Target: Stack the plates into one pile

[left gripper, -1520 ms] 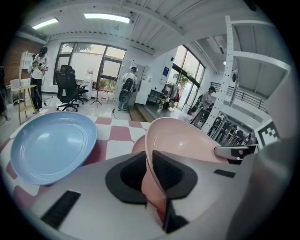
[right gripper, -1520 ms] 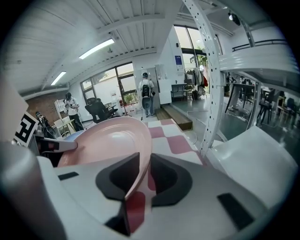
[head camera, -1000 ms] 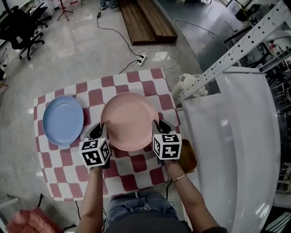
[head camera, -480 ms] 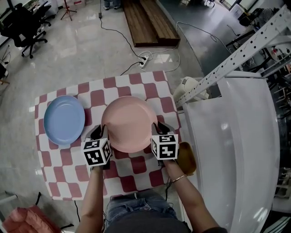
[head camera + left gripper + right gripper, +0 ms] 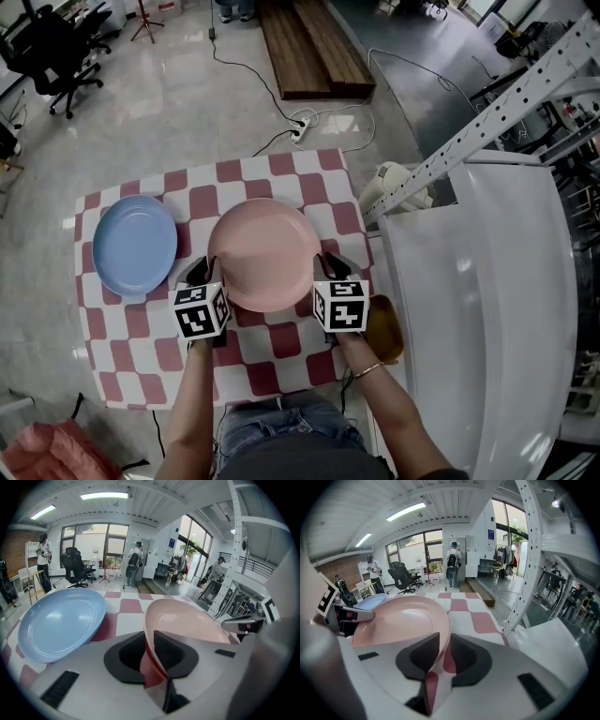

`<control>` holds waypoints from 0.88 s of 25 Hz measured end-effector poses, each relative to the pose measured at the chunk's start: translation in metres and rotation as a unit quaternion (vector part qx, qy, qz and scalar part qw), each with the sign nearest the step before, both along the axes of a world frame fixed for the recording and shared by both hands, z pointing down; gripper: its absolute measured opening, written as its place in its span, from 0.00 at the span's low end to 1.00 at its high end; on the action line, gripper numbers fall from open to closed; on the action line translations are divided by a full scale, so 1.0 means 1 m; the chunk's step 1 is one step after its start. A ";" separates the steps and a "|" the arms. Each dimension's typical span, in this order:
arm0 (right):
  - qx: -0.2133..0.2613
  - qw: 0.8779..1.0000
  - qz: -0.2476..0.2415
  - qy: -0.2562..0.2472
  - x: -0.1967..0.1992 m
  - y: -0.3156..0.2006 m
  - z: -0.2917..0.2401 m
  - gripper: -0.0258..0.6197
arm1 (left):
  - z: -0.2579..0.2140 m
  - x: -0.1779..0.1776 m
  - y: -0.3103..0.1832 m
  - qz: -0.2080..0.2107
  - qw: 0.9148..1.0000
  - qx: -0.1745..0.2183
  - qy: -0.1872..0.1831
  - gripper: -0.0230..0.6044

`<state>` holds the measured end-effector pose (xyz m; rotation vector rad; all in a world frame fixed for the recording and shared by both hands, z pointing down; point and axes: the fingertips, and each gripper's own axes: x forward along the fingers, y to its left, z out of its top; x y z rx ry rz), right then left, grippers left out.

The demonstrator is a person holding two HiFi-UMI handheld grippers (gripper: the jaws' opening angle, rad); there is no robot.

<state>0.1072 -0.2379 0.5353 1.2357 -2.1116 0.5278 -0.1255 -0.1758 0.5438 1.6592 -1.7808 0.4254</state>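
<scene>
— Where is the plate you are working on?

— I'm holding the pink plate (image 5: pixel 265 253) up over the middle of the checked table (image 5: pixel 281 342), one gripper at each side; the blue plate (image 5: pixel 135 246) is lying flat at the table's left end, well apart from it.

— And the jaws?

— My right gripper (image 5: pixel 330 264) is clamping narrow on the plate's right rim; my left gripper (image 5: pixel 199 274) is opening its jaws with the left rim standing between them, and the pads are looking as if they are only just touching it on both sides.

— How are you meaning to do this well?

— I'm judging the pink one is bound for the blue one; so I'm wanting it kept level, carried left high enough to clear the blue rim, centred, then lowered before either side lets go; with one side loosening alone, it is likely to tip about the other grip.

— What is it like to handle?

— It's looking round, shallow and glossy, pale pink with a thin upturned rim; I'm guessing rigid and slippery, giving my pads little to bite.
</scene>
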 end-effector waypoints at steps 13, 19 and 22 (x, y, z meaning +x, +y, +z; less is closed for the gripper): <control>0.032 0.998 -0.018 -0.054 -0.004 0.016 -0.034 0.17 | -0.014 0.004 0.025 -0.022 1.000 0.012 -0.009 0.25; 0.041 0.994 -0.054 -0.080 -0.018 0.036 -0.052 0.17 | -0.031 0.003 0.048 -0.043 0.999 0.028 -0.013 0.24; 0.045 0.991 -0.076 -0.097 -0.029 0.048 -0.061 0.16 | -0.040 0.000 0.063 -0.062 0.997 0.037 -0.012 0.24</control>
